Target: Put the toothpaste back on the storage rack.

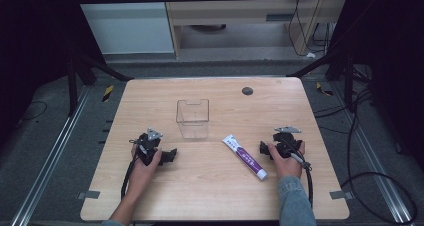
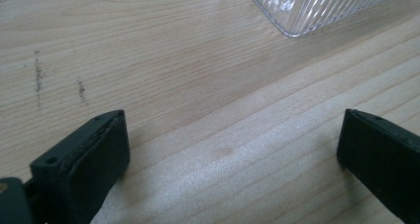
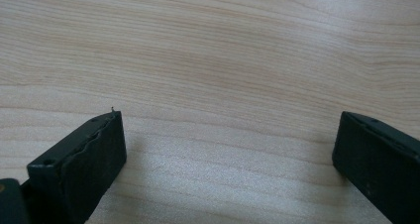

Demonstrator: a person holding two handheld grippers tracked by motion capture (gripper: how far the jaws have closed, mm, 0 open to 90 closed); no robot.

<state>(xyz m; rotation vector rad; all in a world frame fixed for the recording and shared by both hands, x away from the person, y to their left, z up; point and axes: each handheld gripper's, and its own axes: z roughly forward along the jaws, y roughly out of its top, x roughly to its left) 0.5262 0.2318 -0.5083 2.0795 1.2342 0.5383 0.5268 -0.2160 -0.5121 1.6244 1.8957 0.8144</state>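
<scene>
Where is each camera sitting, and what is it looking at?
High view: above the person's side, looking down at the table, clear box and toothpaste tube; both hands and forearms show.
Left gripper view: rides the left gripper, facing the tabletop and the box's corner; open jaws show.
Right gripper view: rides the right gripper, facing bare wood; open jaws show.
Shared: the high and left gripper views both show the clear box.

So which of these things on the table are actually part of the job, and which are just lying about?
Part of the job:
toothpaste tube
clear plastic container
left gripper, open
right gripper, open

Just lying about:
round black cap set in the tabletop
tape strips at the table's edges
</scene>
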